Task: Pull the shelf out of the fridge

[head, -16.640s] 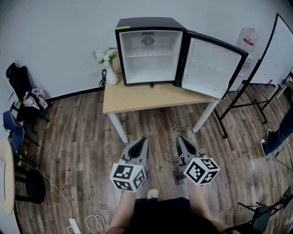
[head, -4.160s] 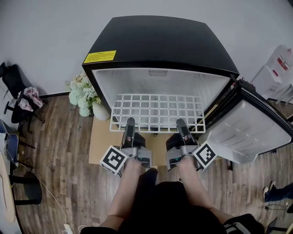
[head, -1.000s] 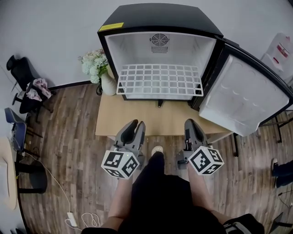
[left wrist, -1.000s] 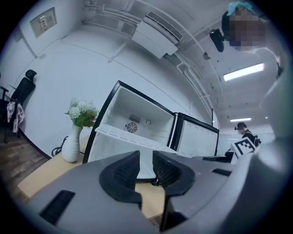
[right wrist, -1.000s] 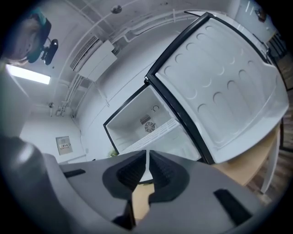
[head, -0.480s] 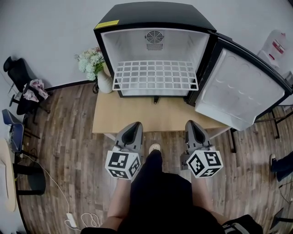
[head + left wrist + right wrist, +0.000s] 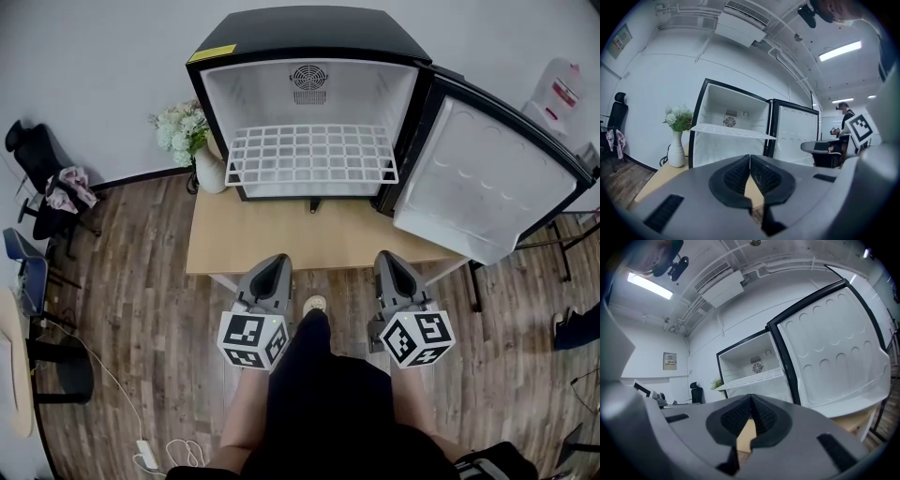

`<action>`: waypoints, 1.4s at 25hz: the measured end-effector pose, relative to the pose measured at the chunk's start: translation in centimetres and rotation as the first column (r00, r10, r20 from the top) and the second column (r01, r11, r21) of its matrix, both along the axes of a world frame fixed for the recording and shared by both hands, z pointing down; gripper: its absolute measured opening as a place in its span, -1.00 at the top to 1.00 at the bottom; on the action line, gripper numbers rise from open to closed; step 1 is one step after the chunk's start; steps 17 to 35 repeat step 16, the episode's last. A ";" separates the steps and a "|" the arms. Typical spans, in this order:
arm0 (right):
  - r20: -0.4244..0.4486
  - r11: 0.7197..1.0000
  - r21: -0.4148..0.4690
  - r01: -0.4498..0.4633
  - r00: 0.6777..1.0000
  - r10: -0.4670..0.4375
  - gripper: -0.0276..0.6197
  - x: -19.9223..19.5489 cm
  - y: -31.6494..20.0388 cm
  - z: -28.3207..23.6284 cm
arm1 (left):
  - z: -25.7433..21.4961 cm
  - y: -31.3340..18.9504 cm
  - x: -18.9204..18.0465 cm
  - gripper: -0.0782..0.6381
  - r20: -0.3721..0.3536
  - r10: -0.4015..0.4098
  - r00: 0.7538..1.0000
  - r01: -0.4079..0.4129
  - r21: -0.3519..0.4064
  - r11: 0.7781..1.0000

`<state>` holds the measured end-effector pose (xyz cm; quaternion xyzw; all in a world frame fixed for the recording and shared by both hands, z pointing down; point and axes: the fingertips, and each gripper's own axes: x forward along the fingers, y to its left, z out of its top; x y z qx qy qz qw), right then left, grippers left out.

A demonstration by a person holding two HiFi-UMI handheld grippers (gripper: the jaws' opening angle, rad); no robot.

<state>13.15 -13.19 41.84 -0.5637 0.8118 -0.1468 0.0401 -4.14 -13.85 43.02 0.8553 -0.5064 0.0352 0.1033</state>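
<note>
A black mini fridge (image 7: 309,37) stands open on a wooden table (image 7: 281,239). Its white wire shelf (image 7: 311,154) sticks part way out of the cabinet, front edge past the opening. The shelf (image 7: 733,131) also shows in the left gripper view, and the shelf (image 7: 750,378) in the right gripper view. My left gripper (image 7: 274,265) is shut and empty, held back from the table's near edge. My right gripper (image 7: 386,262) is shut and empty beside it. Both are well short of the shelf.
The fridge door (image 7: 492,183) hangs open to the right. A white vase of flowers (image 7: 187,141) stands left of the fridge. Chairs (image 7: 33,169) stand at the left on the wood floor; a power strip (image 7: 150,457) lies near my feet.
Both grippers drew back from the table towards my body and their jaws shut. The view pulled away from the fridge slightly. The shelf stays part way out.
</note>
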 end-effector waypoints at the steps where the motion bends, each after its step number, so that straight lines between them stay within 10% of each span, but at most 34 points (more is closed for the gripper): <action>1: 0.005 1.000 -0.002 0.002 1.000 -0.002 0.94 0.0 0.0 0.0 | 0.0 0.0 0.1 0.76 -0.001 0.001 1.000 -0.001 0.001 1.000; 35: 0.024 0.999 -0.016 0.028 0.999 -0.027 0.94 -0.8 0.1 0.0 | 0.0 0.1 -0.2 0.76 -0.043 -0.003 0.999 0.002 -0.015 1.000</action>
